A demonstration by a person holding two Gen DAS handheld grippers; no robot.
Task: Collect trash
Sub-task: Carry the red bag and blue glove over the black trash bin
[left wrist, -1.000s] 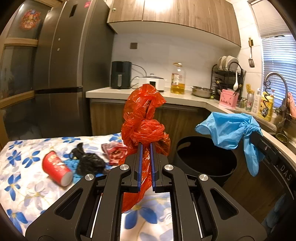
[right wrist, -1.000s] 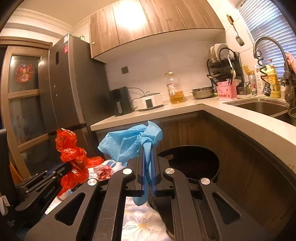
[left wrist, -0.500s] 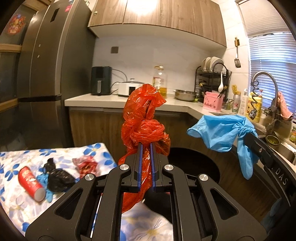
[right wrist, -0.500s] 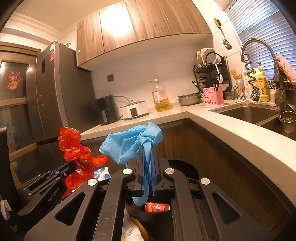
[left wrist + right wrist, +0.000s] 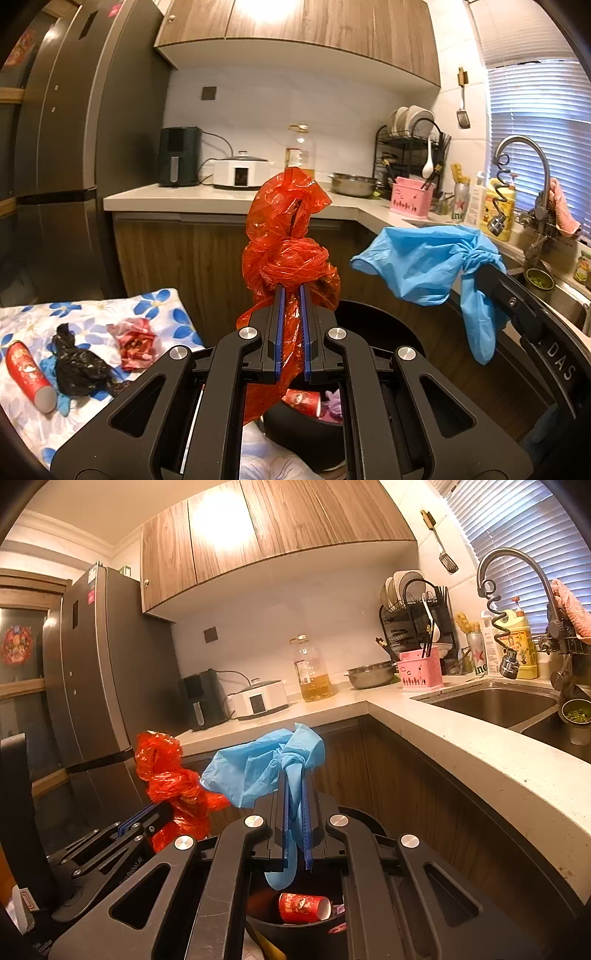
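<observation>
The soft, light red bag [image 5: 288,254] is pinched by the left gripper [image 5: 291,295]; the blue bag [image 5: 273,764] is pinched at its knot by the right gripper [image 5: 295,775].

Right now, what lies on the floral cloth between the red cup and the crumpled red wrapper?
A knotted black bag lies between the red cup and the red wrapper, in the left wrist view.
</observation>
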